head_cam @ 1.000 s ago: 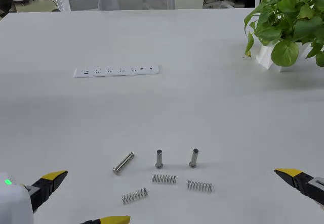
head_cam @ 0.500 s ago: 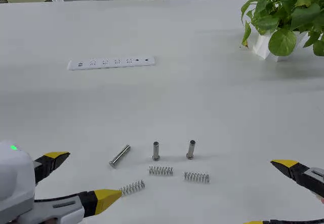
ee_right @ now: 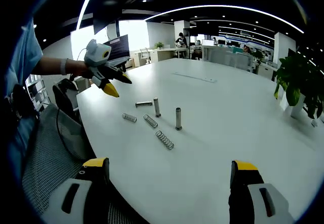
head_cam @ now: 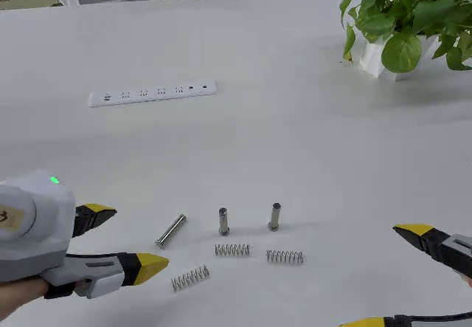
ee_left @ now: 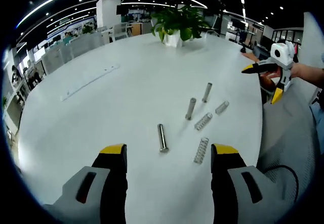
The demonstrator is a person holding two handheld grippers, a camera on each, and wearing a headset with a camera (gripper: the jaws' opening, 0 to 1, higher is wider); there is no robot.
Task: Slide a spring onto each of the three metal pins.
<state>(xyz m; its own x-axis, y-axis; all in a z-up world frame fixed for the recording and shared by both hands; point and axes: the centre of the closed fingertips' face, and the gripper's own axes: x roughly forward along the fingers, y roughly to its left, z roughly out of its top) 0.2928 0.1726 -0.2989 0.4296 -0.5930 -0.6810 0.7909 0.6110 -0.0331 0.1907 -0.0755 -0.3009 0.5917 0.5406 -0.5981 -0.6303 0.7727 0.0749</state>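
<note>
left claw (head_cam: 137, 236) wide, right claw (ee_left: 259, 85) wide, one pin (head_cam: 170, 230) lying

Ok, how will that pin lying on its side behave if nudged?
The lying pin is a smooth metal cylinder on the flat table, so it will probably roll. Its wider head may swing it in a curve. It looks rigid and shiny, so perhaps slippery in the left tool.

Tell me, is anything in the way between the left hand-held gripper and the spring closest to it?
No, nothing visible. The left hand-held gripper, its jaws open, faces the nearest spring across bare table. The lying pin sits just beside that path, not in it.
</note>
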